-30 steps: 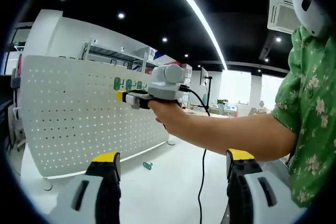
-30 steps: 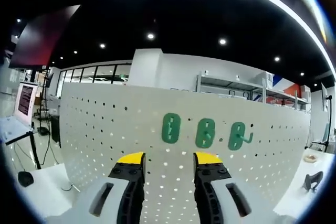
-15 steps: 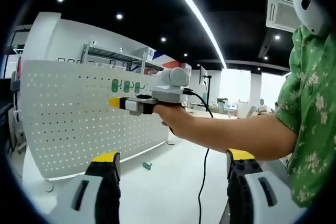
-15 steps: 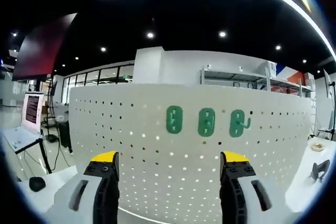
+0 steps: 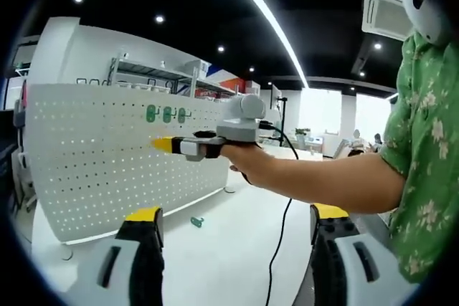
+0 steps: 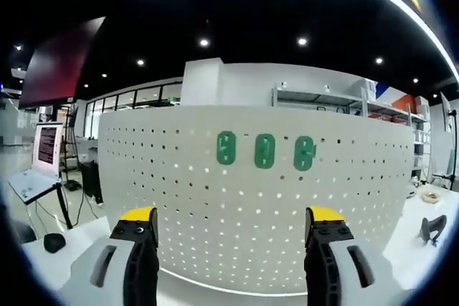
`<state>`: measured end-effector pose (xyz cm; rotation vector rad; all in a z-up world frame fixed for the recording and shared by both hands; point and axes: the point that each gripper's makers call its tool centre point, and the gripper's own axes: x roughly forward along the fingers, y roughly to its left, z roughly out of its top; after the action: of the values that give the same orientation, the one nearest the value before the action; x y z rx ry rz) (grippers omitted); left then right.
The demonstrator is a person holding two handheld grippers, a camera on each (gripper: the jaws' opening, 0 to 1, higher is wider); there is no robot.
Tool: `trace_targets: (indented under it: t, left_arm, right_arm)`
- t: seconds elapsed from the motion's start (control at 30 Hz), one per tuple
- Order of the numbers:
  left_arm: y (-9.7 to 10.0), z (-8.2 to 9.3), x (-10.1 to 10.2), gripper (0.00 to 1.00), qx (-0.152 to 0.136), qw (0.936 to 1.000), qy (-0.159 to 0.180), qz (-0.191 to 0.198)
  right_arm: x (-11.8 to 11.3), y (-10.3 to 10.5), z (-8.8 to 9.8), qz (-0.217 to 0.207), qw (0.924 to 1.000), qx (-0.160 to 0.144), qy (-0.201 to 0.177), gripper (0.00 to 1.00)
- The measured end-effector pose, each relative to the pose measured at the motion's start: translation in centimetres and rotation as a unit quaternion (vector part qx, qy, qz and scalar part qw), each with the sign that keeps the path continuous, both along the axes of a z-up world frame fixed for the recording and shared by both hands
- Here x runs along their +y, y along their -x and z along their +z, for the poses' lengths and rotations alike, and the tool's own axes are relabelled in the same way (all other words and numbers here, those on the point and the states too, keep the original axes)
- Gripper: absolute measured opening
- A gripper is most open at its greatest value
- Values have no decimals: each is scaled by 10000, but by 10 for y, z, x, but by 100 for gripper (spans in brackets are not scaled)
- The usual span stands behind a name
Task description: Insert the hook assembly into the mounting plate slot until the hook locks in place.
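**Green plates up, one hook loose on the tabletop**

Green mounting plates (image 6: 265,150) sit in a row on the white pegboard (image 6: 215,227), and the right gripper (image 6: 229,231) faces them with jaws spread wide, holding nothing. The left gripper (image 5: 237,231) is equally wide and empty. A small green hook (image 5: 195,221) lies on the tabletop (image 5: 229,256) (near the pegboard's foot). Judging by that, fetching it comes next.

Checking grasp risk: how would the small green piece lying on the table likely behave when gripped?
The green piece looks like small moulded plastic, so probably light and stiff. Lying loose on the smooth white table, it may skid when nudged.
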<state>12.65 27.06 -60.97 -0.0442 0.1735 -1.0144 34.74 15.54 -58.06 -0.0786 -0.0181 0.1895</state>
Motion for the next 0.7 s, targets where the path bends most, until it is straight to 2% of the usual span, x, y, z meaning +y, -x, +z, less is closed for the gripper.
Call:
trace_targets:
  t: [0.23, 0.47, 0.7]
  left_arm:
    - [7, -16, -3, 87, 192, 9992, -343, 60]
    - [18, -30, -7, 87, 324, 9982, -494, 83]
    - [30, -52, -7, 87, 496, 9956, -785, 139]
  right_arm:
    - [-14, 20, -13, -15, 9999, 137, 77, 85]
    - [-26, 41, -27, -8, 9995, 298, 133, 84]
    - [-35, 63, -38, 22, 9989, 434, 167, 83]
